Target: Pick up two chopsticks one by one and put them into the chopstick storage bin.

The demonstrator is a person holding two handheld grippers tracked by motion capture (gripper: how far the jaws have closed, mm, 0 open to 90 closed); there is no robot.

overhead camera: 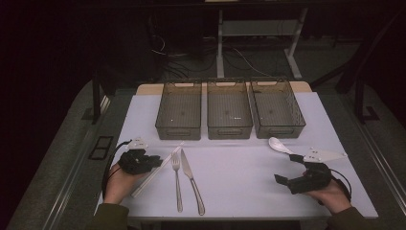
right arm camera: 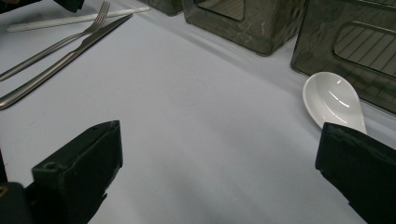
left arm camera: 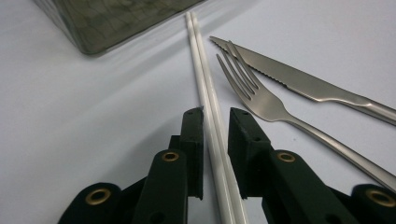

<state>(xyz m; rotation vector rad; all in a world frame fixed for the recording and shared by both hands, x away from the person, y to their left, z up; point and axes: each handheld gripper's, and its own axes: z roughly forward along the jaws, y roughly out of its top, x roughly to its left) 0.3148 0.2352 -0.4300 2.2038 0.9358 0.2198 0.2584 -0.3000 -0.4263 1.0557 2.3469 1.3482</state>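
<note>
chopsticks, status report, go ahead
Left gripper jaws astride the white chopsticks, flat on the table; a slim gap shows each side. Right gripper wide open, nothing between. Fork lies close beside.

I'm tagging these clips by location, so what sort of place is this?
Probably a lab or workshop set up for recording, not a dining room: cutlery laid on a white-covered table before three empty sorting bins, with loose cables and desk legs on the dark floor behind.

Right hand-held gripper (right arm camera: 217, 175): jaws wide apart over bare desk (right arm camera: 196, 121). White spoon (right arm camera: 332, 100) just beyond one jaw, beside a grey bin (right arm camera: 355, 42). Fork (right arm camera: 56, 42), knife (right arm camera: 60, 60) farther off.
</note>
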